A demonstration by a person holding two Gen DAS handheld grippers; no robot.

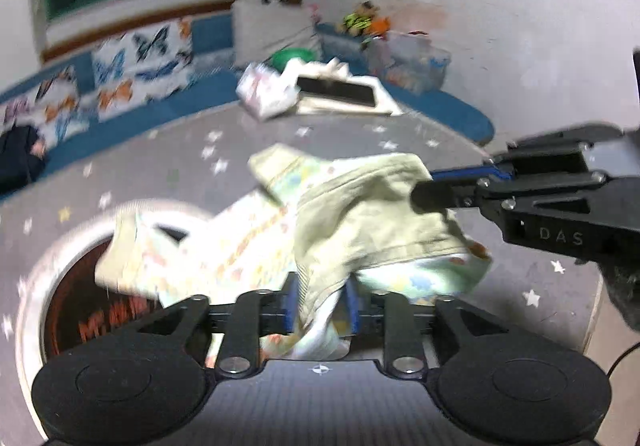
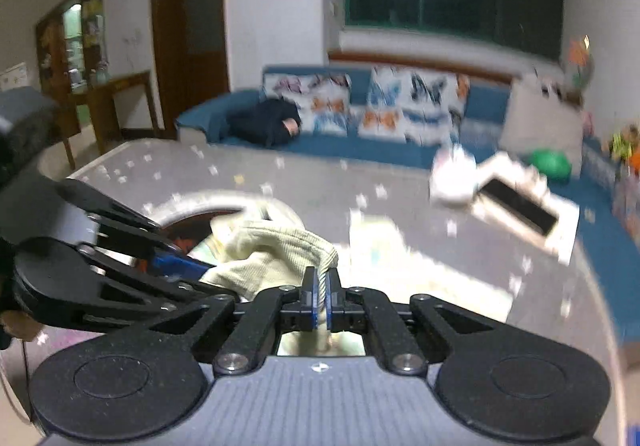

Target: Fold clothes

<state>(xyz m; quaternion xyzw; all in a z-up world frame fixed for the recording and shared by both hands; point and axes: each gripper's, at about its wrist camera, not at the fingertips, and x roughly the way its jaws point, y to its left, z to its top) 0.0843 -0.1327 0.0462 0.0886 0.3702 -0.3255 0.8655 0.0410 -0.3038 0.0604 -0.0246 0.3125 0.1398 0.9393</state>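
"DAS" reads plain on the right claw (image 1: 424,198) body, and that claw is clamped tight on the ribbed hem of the one garment (image 1: 360,222), a pale green printed piece. The left claw (image 1: 320,310) stands partly parted, cloth hanging between its blue pads; whether they press it I cannot tell. The garment sprawls leftward across the starry grey bench (image 1: 180,166), over a round mat (image 1: 44,270) with blurred orange lettering
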